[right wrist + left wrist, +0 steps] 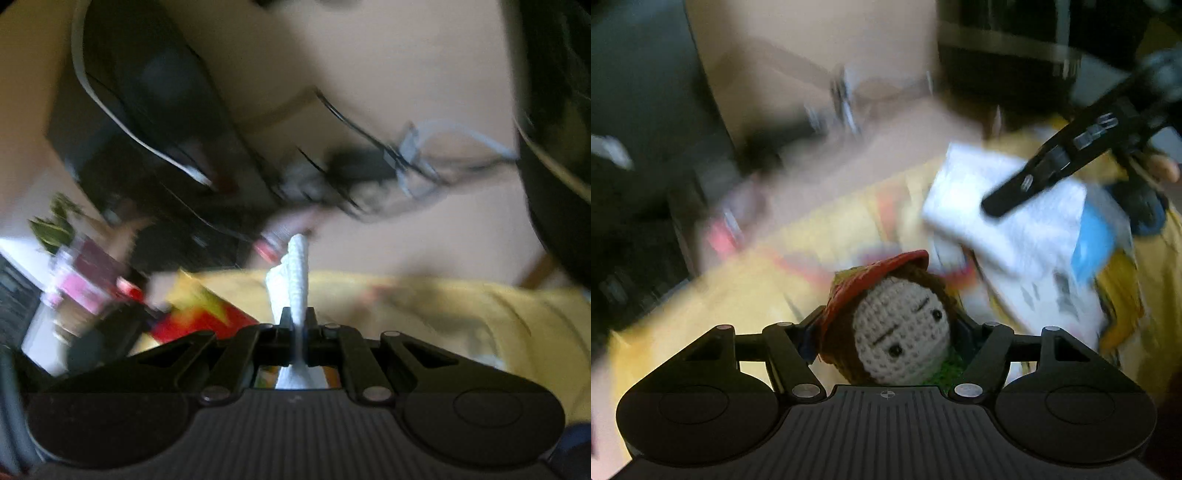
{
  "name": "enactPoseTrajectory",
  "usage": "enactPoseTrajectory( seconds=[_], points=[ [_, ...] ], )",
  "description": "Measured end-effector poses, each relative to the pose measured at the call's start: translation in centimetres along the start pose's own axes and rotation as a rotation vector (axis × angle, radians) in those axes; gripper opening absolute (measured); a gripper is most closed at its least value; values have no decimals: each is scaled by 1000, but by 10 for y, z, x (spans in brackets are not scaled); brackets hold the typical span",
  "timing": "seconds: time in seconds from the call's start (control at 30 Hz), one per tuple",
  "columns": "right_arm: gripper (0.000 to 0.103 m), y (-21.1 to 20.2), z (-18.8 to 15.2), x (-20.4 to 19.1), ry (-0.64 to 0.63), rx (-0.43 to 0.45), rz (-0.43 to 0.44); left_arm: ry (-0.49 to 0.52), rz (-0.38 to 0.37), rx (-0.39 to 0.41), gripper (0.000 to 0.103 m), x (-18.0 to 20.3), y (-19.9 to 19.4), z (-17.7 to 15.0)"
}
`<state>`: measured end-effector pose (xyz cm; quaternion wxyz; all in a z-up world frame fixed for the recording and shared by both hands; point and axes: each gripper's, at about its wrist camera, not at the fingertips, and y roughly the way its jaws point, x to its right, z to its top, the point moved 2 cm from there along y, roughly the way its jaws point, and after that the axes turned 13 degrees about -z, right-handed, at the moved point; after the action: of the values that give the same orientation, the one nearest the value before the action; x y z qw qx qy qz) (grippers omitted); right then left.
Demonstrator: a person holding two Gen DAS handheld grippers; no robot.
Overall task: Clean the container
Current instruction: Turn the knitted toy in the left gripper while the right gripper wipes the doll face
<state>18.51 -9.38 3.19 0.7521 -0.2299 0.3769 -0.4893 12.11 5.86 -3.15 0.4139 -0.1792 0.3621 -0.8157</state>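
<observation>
A crocheted doll point(901, 332) with a red hat, brown hair and a green body sits between the fingers of my left gripper point(892, 326), which is shut on it, above a yellow container point(746, 295). In the right wrist view my right gripper point(297, 319) is shut on a white textured sheet point(297, 269) that sticks up edge-on. The same white sheet point(1015, 206) shows in the left wrist view over the container's right side, with the right gripper's fingers point(1027, 184) on it. The yellow container's rim point(443, 299) lies just beyond the right gripper. Both views are motion-blurred.
A red and yellow packet point(207, 319) lies in the container at left. Beyond it on the beige table are black devices point(155, 122), tangled cables point(417, 155), a pink box point(81, 284) and a plant point(55, 225). A dark round object point(1008, 55) stands at the back right.
</observation>
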Motion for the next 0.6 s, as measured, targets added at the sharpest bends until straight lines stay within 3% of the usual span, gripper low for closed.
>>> enactPoseTrajectory(
  seconds=[0.07,0.13,0.17,0.23,0.43,0.6],
  points=[
    [5,-10,5,-15,-14,17,107,112,83,139,73,15,-19,5],
    [5,-6,1,-27,-8,-29,213,212,171,213,74,30,-26,3],
    [5,-1,-3,-32,-9,-61,254,238,183,205,74,35,-24,0],
    [5,14,-15,-40,-39,-118,222,235,152,151,74,38,-17,-10],
    [8,8,-23,-46,-159,-53,107,212,121,116,75,46,-20,-24],
    [8,27,-34,-25,-91,-136,33,184,115,118,76,43,-26,-27]
  ],
)
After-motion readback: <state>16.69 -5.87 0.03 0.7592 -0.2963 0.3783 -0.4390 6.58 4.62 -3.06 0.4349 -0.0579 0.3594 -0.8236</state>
